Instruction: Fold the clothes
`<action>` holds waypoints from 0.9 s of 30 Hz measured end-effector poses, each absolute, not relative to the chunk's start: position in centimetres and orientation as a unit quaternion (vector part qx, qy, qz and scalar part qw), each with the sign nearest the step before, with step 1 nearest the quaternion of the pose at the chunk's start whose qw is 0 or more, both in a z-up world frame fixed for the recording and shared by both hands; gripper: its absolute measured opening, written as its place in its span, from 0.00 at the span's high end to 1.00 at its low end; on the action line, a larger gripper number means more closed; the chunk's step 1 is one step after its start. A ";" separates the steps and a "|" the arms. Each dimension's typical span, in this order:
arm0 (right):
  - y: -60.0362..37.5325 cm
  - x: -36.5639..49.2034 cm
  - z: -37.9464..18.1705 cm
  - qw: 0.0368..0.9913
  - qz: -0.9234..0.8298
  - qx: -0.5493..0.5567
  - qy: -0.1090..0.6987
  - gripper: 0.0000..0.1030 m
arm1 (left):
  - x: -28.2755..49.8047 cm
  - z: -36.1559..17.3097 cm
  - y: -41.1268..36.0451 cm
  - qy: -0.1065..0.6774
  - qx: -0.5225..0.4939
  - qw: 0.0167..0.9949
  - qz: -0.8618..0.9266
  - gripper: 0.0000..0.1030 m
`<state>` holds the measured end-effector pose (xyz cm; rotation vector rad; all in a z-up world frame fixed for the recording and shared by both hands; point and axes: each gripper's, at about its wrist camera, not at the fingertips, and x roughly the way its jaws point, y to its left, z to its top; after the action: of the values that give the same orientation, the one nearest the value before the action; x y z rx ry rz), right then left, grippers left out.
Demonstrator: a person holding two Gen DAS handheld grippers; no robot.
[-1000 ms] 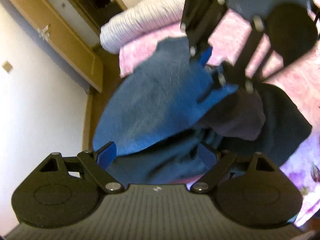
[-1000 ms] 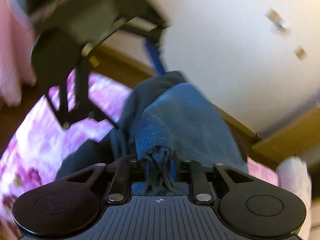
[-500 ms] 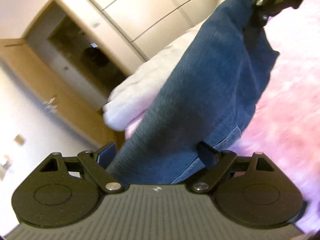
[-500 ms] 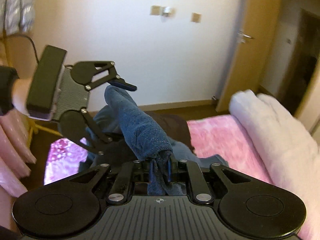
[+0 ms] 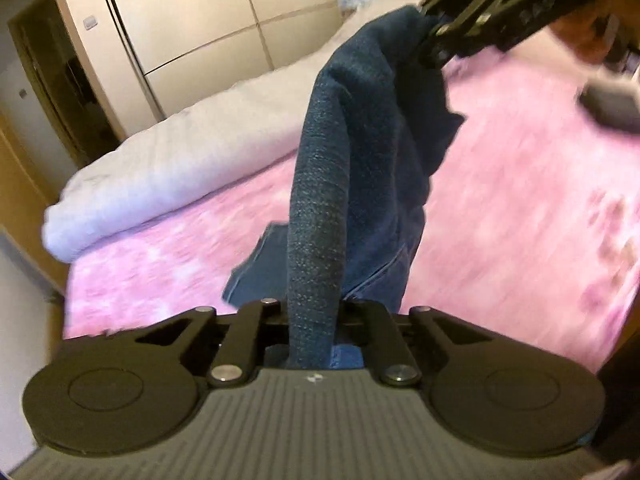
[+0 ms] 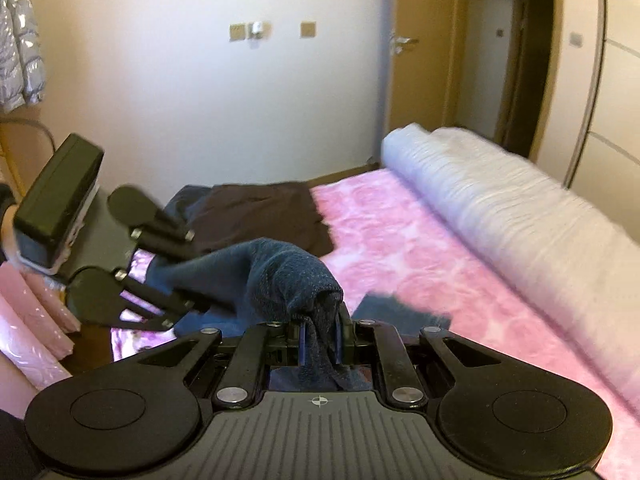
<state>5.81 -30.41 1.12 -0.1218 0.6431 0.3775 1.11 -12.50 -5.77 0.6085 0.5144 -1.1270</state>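
Observation:
A dark blue denim garment (image 5: pixel 360 140) hangs bunched between my two grippers above the pink bed. My left gripper (image 5: pixel 314 314) is shut on one bunched end, which fills the space between its fingers. In the left wrist view my right gripper (image 5: pixel 436 40) sits at the top right, clamped on the other end. The right wrist view shows my right gripper (image 6: pixel 320 332) shut on a fold of the denim (image 6: pixel 280 272), with my left gripper (image 6: pixel 192 280) at the left, gripping the same cloth. A loose part of the garment (image 6: pixel 400 314) reaches down to the bedspread.
The pink bedspread (image 6: pixel 420 240) runs under the garment. A rolled white duvet (image 6: pixel 500 208) lies along the bed's far side. A dark brown garment (image 6: pixel 260 212) lies at the bed's end. A wall, a door and wardrobe panels stand behind.
My left gripper, open around the denim half a second ago, has shut on it. Both grippers have swung over the bed with the garment stretched between them.

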 end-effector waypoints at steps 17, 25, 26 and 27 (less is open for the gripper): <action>-33.9 20.3 0.5 0.932 0.106 -0.062 0.342 0.64 | 12.0 -9.3 -12.8 0.433 0.048 0.777 -0.454 0.58; -39.7 13.1 -10.6 0.869 -0.037 0.086 0.485 0.33 | 13.2 -16.4 -15.7 0.463 0.132 0.727 -0.489 0.34; -39.6 11.7 -12.2 0.856 -0.051 0.094 0.506 0.33 | 12.6 -17.4 -16.2 0.448 0.170 0.720 -0.502 0.34; -39.1 10.2 -13.6 0.846 -0.057 0.089 0.522 0.33 | 12.0 -18.4 -16.7 0.431 0.208 0.712 -0.514 0.34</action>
<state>10.21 -39.06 -13.63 0.1877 1.1022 -0.1211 11.96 -16.68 -18.42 0.4615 0.9562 -1.1392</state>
